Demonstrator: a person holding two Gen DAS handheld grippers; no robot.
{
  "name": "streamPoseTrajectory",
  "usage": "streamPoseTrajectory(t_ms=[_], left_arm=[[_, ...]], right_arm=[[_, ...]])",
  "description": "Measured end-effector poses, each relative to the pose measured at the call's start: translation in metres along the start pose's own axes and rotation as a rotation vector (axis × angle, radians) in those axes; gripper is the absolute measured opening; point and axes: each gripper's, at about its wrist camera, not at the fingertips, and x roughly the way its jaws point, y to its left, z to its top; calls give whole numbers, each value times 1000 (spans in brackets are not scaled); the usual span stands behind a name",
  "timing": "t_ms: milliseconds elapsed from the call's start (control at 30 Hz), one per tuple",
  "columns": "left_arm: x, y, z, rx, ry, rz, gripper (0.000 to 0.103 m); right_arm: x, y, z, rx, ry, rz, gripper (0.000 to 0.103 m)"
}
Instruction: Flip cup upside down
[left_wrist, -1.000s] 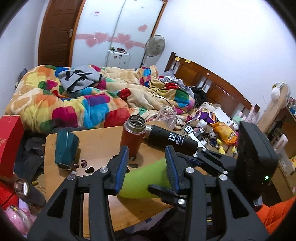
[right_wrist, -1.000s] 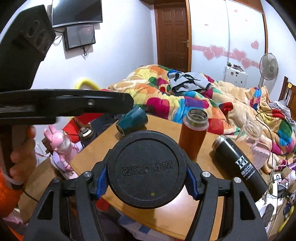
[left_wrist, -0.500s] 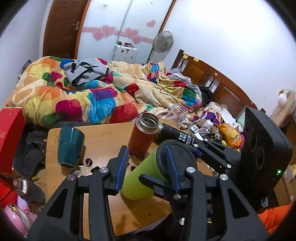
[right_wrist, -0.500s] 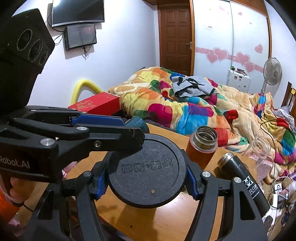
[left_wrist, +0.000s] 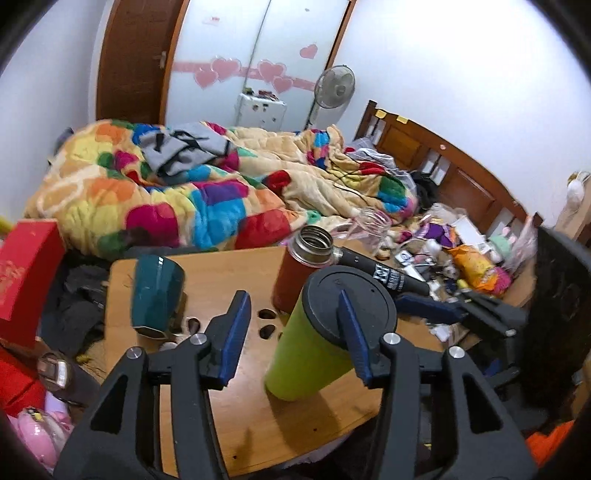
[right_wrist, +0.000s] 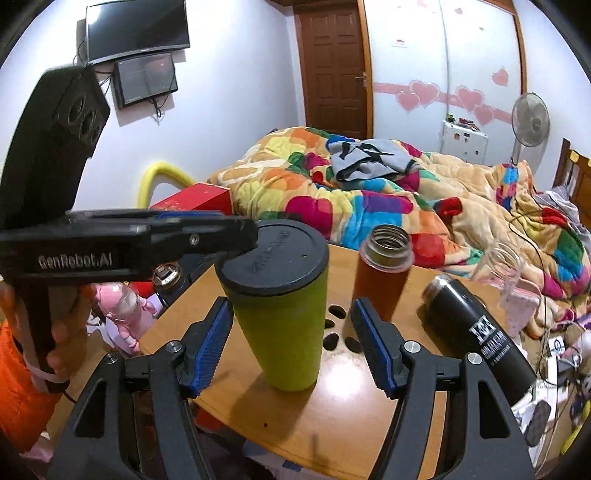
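Observation:
A lime-green tumbler (right_wrist: 286, 325) with a black round end (right_wrist: 273, 254) on top stands on the wooden table (right_wrist: 354, 410). It also shows in the left wrist view (left_wrist: 314, 354). My right gripper (right_wrist: 291, 347) is open, its blue pads on either side of the tumbler and apart from it. My left gripper (left_wrist: 293, 332) is open; its right finger (left_wrist: 351, 332) lies in front of the black top, and its tips reach the top's edge in the right wrist view (right_wrist: 236, 232).
On the table stand a red-brown open flask (right_wrist: 382, 273), a black flask lying down (right_wrist: 480, 332), a teal mug upside down (left_wrist: 155, 291) and a clear glass jar (right_wrist: 498, 266). A bed with a colourful quilt (left_wrist: 177, 199) lies behind. Clutter lies on the floor right.
The green tumbler went from lying sideways in my right gripper to standing on the table. My right gripper opened and let go of it. My left gripper's fingers spread wider.

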Motion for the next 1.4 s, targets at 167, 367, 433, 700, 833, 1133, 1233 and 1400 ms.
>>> streamPoseTrajectory(t_ms=[167,367,433,700,833,1133,1233,1400], left_arm=[[-3,-5,2,-5,14,24,49],[-39,-23,2,39,-89,68,49],[-54,-31,2,53,-125,84,49],[-104,-53,0,78,-266,145,79],[-122,-63,-3,96,-338,186,99],[-132,-74,-12,116,-409,224,103],[-129,-76,-15,106,-403,218,103],[-126,-70,-13,73,-402,203,103]], right_arm=[[-25,-7,-1,22,-31,-31,64],[-58,-13,2,54,-88,-69,66],[-69,-14,4,66,-112,-76,70],[-112,-14,17,101,-221,-102,90],[-125,-14,19,115,-248,-114,103],[-139,-19,22,115,-297,-168,103],[-140,-19,21,112,-311,-189,103],[-138,-20,20,114,-309,-187,103]])
